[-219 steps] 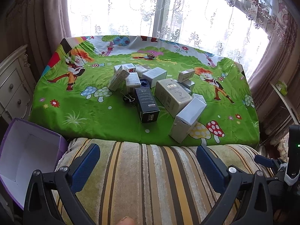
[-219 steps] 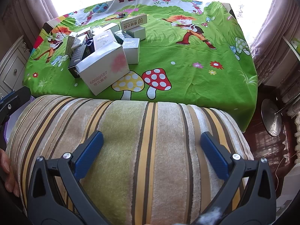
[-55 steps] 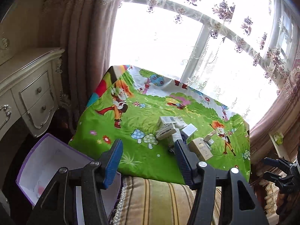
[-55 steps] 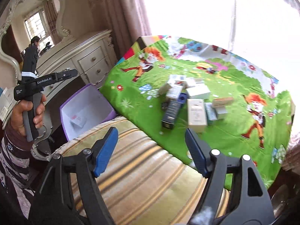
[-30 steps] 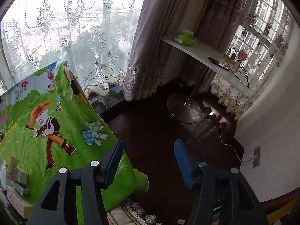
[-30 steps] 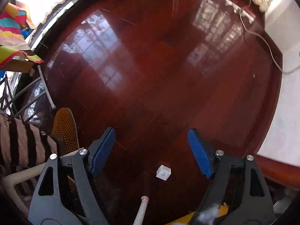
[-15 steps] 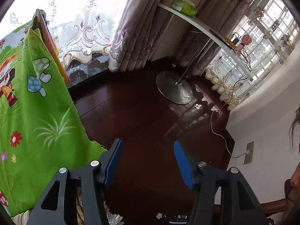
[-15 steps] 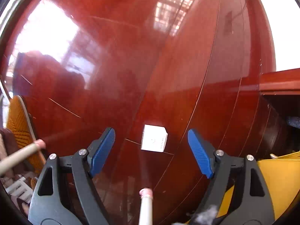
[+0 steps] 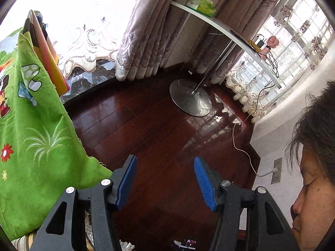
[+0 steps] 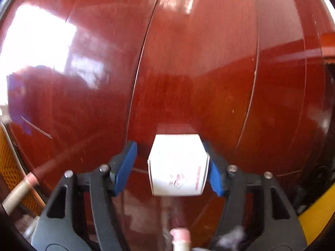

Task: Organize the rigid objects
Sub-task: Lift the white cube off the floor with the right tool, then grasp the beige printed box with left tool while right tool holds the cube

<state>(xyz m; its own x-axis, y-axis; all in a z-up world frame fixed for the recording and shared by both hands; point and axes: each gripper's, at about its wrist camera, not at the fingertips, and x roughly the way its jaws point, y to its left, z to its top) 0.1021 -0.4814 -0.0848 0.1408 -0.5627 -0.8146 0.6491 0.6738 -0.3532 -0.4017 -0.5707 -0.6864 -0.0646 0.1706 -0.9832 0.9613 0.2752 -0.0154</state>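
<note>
A small white box [image 10: 178, 165] with red print lies on the dark red wooden floor [image 10: 188, 62]. My right gripper [image 10: 170, 165] is open and straddles it: the right blue pad touches its side, the left pad stands a little off. My left gripper [image 9: 165, 179] is open and empty, held above the floor beside the hanging edge of the green cartoon cloth [image 9: 31, 146]. The other boxes and the purple box are out of view.
A round metal stand base [image 9: 189, 98] sits on the floor under a white shelf [image 9: 222, 29]. Curtains [image 9: 146, 27] hang behind. A white cable [image 9: 245, 150] runs to a wall socket. The person's face [image 9: 314, 188] is at right. Pink-tipped legs [image 10: 31, 179] stand nearby.
My right gripper has dropped toward the floor and now has the white box between its pads. My left gripper has barely shifted; the person's face has come into its view.
</note>
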